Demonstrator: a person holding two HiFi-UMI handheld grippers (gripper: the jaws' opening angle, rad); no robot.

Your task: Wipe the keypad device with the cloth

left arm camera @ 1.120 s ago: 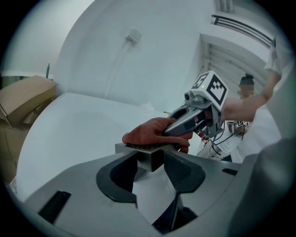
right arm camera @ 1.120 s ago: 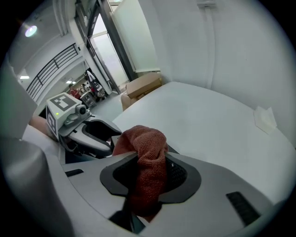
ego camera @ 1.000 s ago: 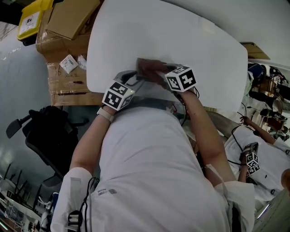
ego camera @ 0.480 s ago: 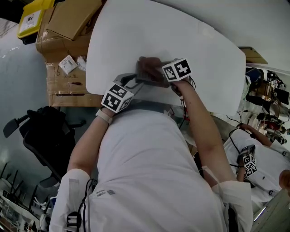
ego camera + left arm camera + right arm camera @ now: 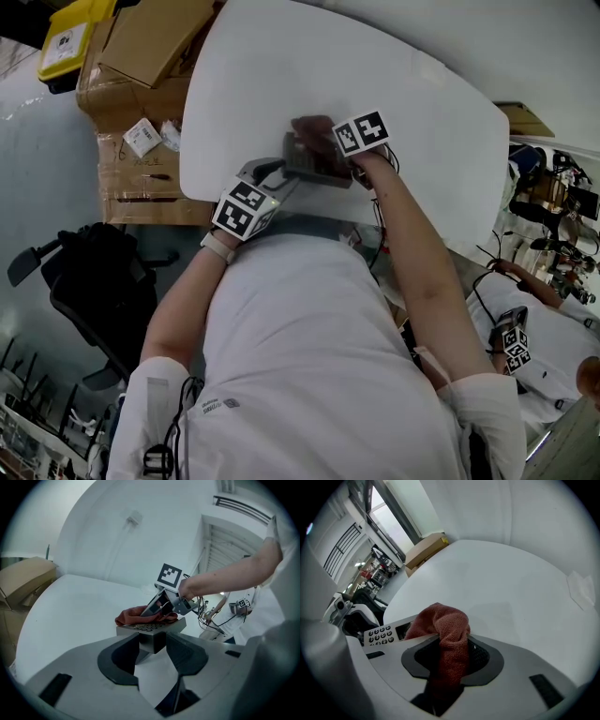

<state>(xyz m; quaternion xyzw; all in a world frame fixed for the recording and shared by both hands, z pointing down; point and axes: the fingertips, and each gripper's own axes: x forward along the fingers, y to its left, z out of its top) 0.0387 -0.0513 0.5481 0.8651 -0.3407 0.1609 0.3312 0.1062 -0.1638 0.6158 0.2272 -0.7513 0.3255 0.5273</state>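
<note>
My left tool [image 5: 152,648] is clamped on the keypad device's [image 5: 150,628] near edge, steadying it over the table [image 5: 70,602]. My right tool [image 5: 451,656] pinches the red cloth [image 5: 440,620], draped on its far end. Best drag lightly, flat over the keys.

— Can any writing be read?
— None can be made out. Print is seen on the shirt [image 5: 225,403], a box label [image 5: 142,137] and the yellow bin [image 5: 64,44], but too small. The keypad [image 5: 378,634] marks are blurred.
</note>
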